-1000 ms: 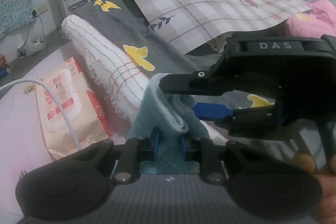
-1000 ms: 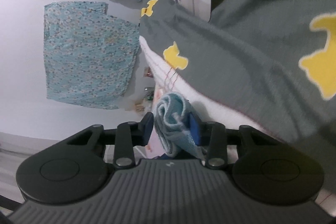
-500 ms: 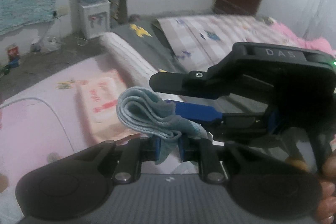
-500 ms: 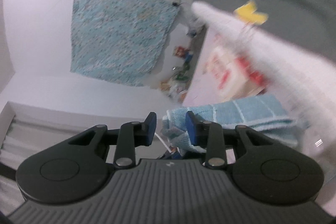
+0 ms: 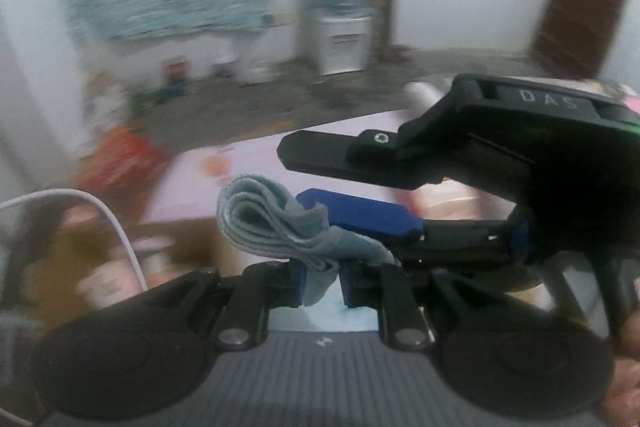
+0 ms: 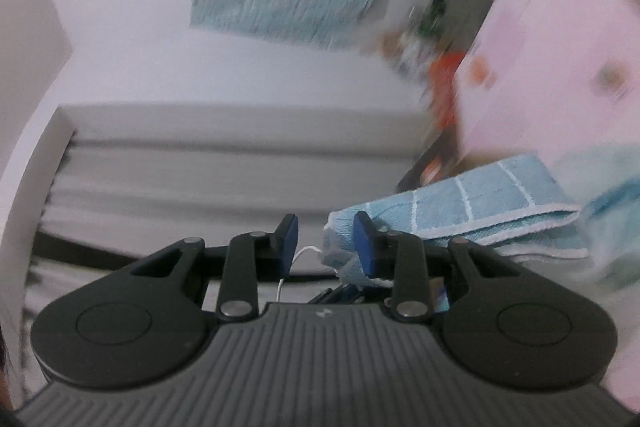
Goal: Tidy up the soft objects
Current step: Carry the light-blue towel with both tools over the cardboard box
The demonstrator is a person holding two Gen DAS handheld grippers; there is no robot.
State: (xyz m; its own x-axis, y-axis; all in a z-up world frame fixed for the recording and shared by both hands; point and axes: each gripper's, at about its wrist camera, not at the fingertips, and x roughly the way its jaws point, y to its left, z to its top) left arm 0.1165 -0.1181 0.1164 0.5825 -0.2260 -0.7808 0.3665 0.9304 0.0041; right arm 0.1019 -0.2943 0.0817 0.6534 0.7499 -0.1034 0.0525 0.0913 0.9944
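The towel (image 5: 264,223), a light-blue cloth with a white grid and a white hem, is folded into a flat stack of several layers and hangs in the air above the pink-covered bed (image 5: 256,155), touching nothing on the bed. It looks light and entirely limp: it will sag from any point where it is held, its layers can slide over each other, and a pinch on the outer layer alone would likely let the fold fall open. The better hold appears to be across the whole thickness of the stack near a folded end, with a second hold further along so the bundle keeps its shape (nothing about it is fragile or slippery, so a firm squeeze should do no harm). Above the bed, the left gripper (image 5: 323,283) has its fingers (image 5: 298,281) drawn together and clamped on one end of the towel, with the looped folds standing up just beyond the tips. The right gripper (image 6: 327,241) comes in from the side over the bed, and its fingers stand a little apart: a crumpled corner of the towel sits in the gap and lies against one finger (image 6: 364,241), while a clear strip of background shows between the cloth and the other finger, so this gripper seems to cradle the towel and not to pinch it. Judged from that, the left gripper carries the weight, and the right would need to close further before it could share the load or help set the towel down squarely on the bed.
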